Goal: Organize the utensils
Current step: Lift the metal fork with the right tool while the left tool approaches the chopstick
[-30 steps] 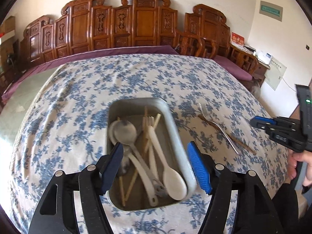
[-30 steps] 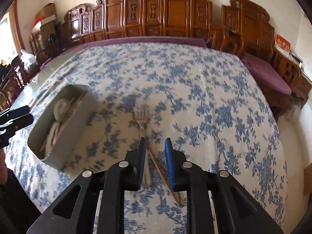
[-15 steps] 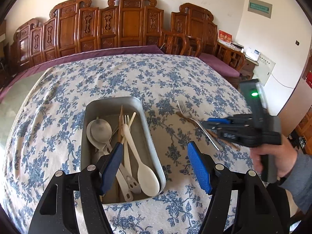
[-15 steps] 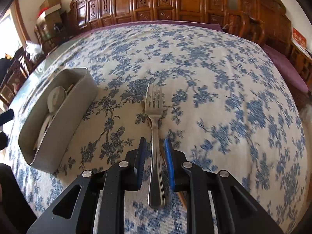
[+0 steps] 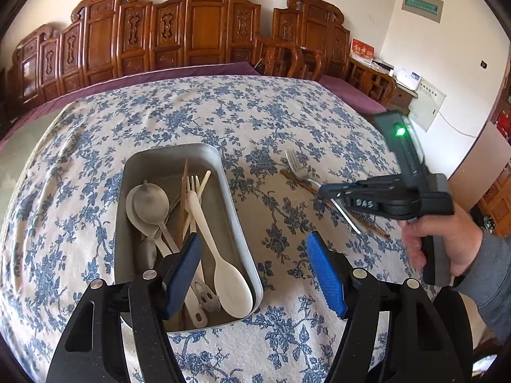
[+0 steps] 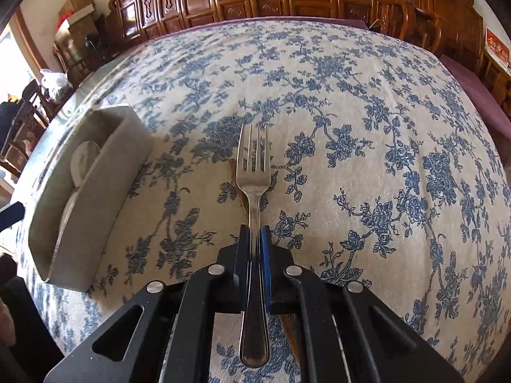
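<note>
My right gripper (image 6: 254,236) is shut on the handle of a metal fork (image 6: 254,172), tines pointing away. In the left wrist view the right gripper (image 5: 332,191) holds the fork (image 5: 298,167) just above the floral cloth. A wooden chopstick (image 5: 367,221) lies under it on the cloth. A metal tray (image 5: 150,159) left of the fork holds metal spoons (image 5: 150,204), a white plastic spoon (image 5: 231,282), a fork and chopsticks. My left gripper (image 5: 255,269) is open and empty over the tray's near right corner. The tray also shows in the right wrist view (image 6: 92,198).
The table is covered by a blue floral cloth (image 5: 223,105). Carved wooden chairs (image 5: 207,25) stand along the far edge. A purple cushion (image 6: 476,86) lies at the right. The person's hand (image 5: 444,239) holds the right gripper.
My right gripper moved down onto the fork and closed on its handle. The left gripper shifted slightly right of the tray and stayed open.
</note>
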